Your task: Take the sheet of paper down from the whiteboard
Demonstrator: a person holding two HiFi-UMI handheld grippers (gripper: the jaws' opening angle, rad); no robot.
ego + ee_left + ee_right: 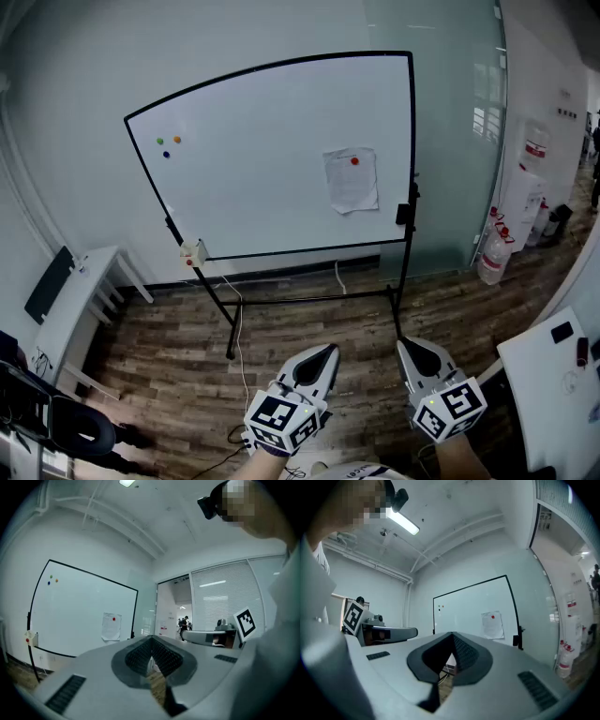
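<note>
Both grippers low in the head view, pointing level toward the board, well short of it. Left gripper: in its own view the jaw tips meet, pads together, nothing between them. Right gripper: same reading from its own view, tips closed on each other, empty. I see the two side by side, apart from one another, each with its marker cube nearest the camera. Whiteboard stands on a black wheeled stand on the wood-plank floor, in front of a pale wall and a glass partition. The sheet of paper is on the board's right half, about mid-height, close to the right frame edge, pinned near its top by a red magnet; the lower edge looks slightly curled. Three small magnets, green, orange and blue, sit in the board's upper left. A small white box hangs at the board's lower left corner. White desk off to the left, white table at lower right, water bottles on the floor by the glass.
</note>
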